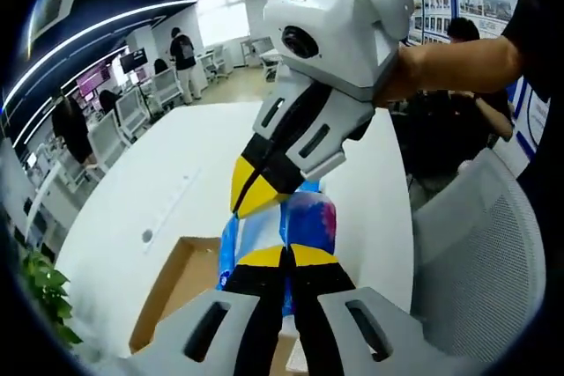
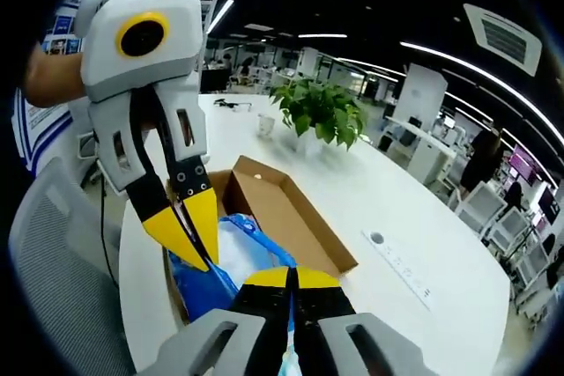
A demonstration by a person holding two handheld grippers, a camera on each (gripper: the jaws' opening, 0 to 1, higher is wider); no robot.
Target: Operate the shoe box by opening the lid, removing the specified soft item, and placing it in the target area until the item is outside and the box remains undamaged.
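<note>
Left gripper view: both grippers, left [image 1: 286,257] and right [image 2: 295,277], clamped on blue soft item [image 2: 238,257], probably lifted above open shoe box [image 2: 282,209]. Next: carry clear to table [image 2: 397,209].

Counting now: two hand-held grippers showing, left hand-held gripper [image 1: 285,257] and right hand-held gripper [image 2: 293,277], each appearing in other's view too. One cardboard shoe box [image 2: 291,213] sitting open on one white counter [image 2: 414,217]. One blue soft item [image 1: 310,222] being pinched between them. One potted plant [image 2: 322,112] standing at far end. One small white cup [image 2: 266,124] beside it. One grey mesh chair [image 1: 480,261] showing at counter edge.
</note>
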